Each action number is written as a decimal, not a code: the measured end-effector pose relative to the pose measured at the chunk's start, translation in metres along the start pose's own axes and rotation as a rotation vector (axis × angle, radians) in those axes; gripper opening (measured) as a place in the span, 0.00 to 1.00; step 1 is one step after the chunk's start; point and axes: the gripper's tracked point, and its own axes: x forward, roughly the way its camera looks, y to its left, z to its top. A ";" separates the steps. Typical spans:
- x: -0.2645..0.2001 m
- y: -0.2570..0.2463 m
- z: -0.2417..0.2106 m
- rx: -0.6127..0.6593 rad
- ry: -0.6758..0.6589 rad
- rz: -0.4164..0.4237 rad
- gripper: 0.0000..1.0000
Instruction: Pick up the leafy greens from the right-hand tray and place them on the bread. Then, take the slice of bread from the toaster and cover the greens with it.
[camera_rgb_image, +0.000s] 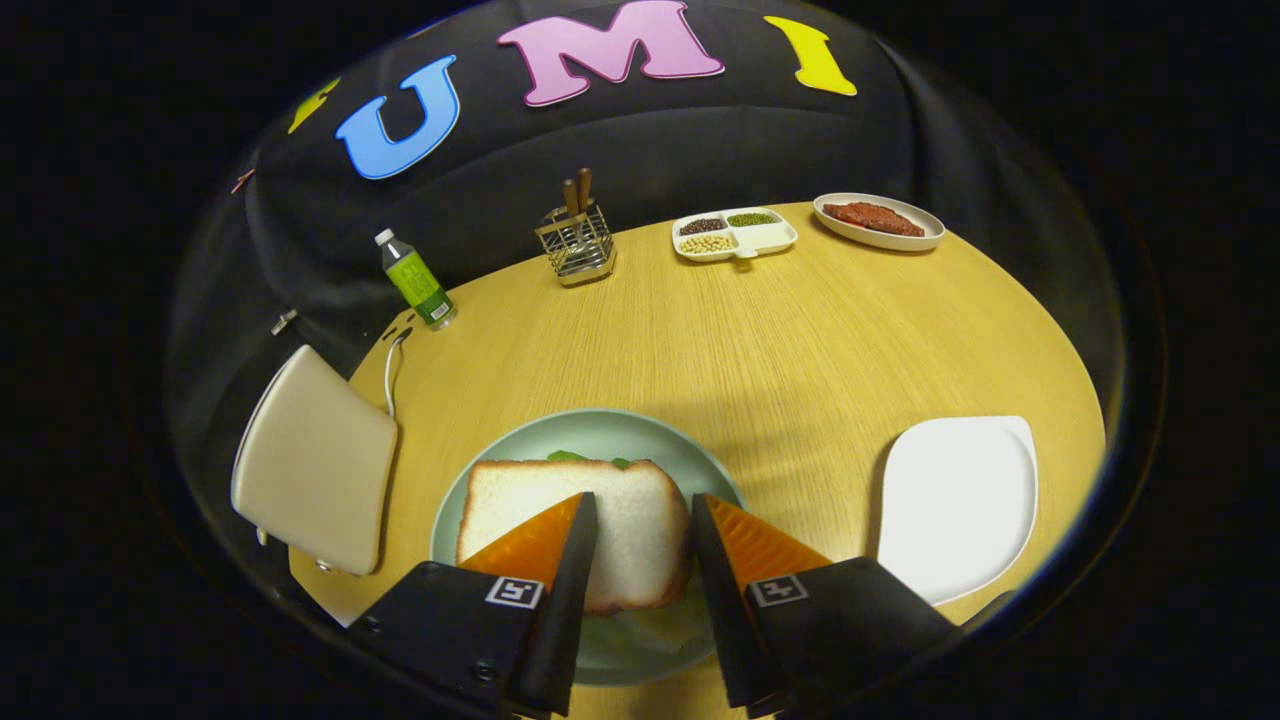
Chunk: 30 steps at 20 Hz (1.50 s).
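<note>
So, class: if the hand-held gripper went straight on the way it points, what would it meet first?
Probably the bread slice on the green plate; it lies between and just ahead of the open hand-held gripper, though depth is unclear.

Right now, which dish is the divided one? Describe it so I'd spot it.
On the far side of the wooden table, well beyond the open gripper, sits the white divided dish, between the utensil rack and the oval plate. It alone holds beans in separate compartments.

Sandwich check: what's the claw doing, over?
Claw open, fingers astride bread slice. Slice lies on greens, green plate. Nothing in the way.
</note>
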 end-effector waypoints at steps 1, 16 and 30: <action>0.000 -0.002 0.003 -0.022 -0.013 -0.007 0.64; -0.059 0.006 0.072 -0.123 -0.164 0.039 0.99; -0.215 0.064 0.182 -0.271 -0.449 0.142 0.99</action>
